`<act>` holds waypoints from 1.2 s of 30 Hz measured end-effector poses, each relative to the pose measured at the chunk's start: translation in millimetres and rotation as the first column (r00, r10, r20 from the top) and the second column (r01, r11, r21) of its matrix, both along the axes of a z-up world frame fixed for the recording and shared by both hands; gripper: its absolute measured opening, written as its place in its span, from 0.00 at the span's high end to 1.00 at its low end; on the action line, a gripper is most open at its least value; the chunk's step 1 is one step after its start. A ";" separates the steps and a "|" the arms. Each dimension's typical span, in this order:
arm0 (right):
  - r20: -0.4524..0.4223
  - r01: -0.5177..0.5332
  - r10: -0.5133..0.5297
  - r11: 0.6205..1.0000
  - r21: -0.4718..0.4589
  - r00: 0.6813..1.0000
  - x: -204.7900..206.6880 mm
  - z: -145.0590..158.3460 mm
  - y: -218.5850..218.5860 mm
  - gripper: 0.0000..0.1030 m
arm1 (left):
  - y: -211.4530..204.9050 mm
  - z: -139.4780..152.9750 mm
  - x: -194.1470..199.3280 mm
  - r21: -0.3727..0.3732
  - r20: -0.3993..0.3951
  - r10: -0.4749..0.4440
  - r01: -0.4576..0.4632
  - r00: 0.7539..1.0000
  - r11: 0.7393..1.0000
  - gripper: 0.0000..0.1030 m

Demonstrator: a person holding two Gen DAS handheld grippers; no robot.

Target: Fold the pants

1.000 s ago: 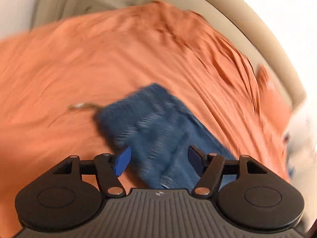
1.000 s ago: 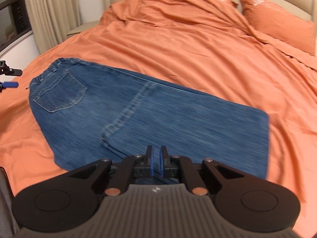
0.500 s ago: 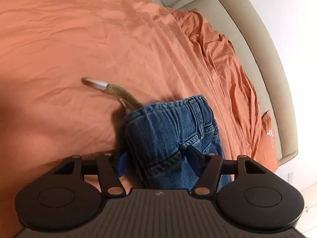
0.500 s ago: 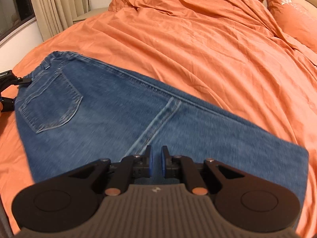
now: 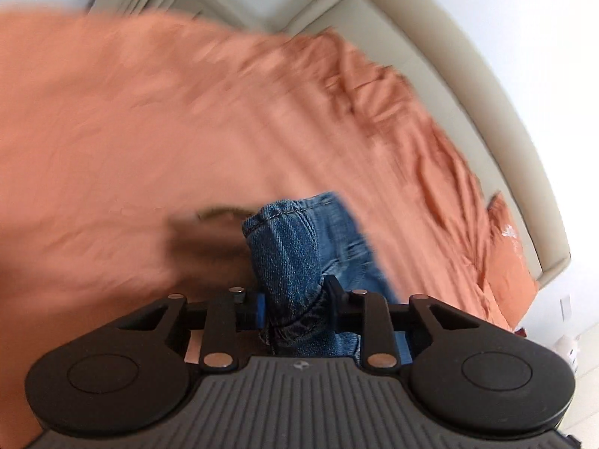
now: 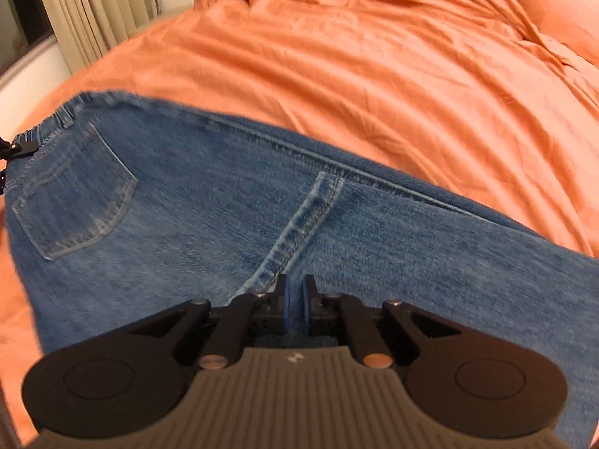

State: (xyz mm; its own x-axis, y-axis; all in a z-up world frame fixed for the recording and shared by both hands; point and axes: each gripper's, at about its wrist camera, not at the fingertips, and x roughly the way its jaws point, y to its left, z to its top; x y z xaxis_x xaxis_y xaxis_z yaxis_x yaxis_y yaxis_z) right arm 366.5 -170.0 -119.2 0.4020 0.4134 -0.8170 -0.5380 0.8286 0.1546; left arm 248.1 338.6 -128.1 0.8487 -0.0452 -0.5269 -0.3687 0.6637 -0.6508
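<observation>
Blue jeans (image 6: pixel 187 205) lie flat on the orange bedcover (image 6: pixel 374 75), back pocket up and waistband at the left. My right gripper (image 6: pixel 294 292) is shut just above the seam where the legs meet; whether cloth is pinched between its pads is hidden. In the left wrist view, the bunched waistband (image 5: pixel 284 247) stands up between the jaws of my left gripper (image 5: pixel 294 299), which are closing and press on the denim. A blurred tan drawstring (image 5: pixel 221 213) sticks out to the left of the waistband. The left gripper's black tip (image 6: pixel 7 149) shows at the waistband's far left edge.
The orange cover (image 5: pixel 149 112) spreads wide beyond the jeans. An orange pillow (image 6: pixel 554 0) and a beige headboard (image 5: pixel 468 93) bound the far side. Curtains (image 6: pixel 93 7) and a window ledge stand beyond the bed's left corner.
My left gripper's jaws came together onto the waistband, and its view swung and blurred. My right gripper moved down and in over the jeans toward the crotch seam, staying shut.
</observation>
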 end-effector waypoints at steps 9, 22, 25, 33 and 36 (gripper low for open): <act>0.075 0.081 -0.087 0.994 0.077 0.993 -54.4 51.4 -82.4 0.98 | -173.5 138.0 3.9 0.506 0.077 -0.255 0.183 0.964 0.843 0.75; 0.011 0.329 -0.340 0.919 0.218 0.941 -110.3 35.5 -210.1 0.98 | -480.3 42.5 11.7 0.814 -0.298 -0.609 0.529 0.735 0.240 0.76; -0.023 0.367 -0.371 0.904 0.220 0.928 -117.4 16.3 -227.8 0.98 | -502.2 -1.9 3.5 0.742 -0.429 -0.626 0.649 0.652 0.168 0.75; -0.092 0.384 -0.373 0.878 0.285 0.923 -117.3 -0.4 -240.7 0.94 | -469.4 -4.7 32.1 0.432 -0.431 -0.748 0.843 0.505 0.320 0.36; -0.082 0.371 -0.365 0.870 0.323 0.927 -118.6 8.2 -234.9 0.94 | -446.6 8.0 44.6 0.299 -0.345 -0.804 0.869 0.484 0.395 0.32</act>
State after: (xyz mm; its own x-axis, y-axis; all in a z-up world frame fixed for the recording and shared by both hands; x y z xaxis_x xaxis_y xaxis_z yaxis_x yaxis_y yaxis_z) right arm 247.9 -405.0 -111.0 0.5642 0.4828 -0.6698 -0.1983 0.8667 0.4578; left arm 292.8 -108.0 -120.1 0.4266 -0.4659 -0.7752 0.4658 0.8479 -0.2532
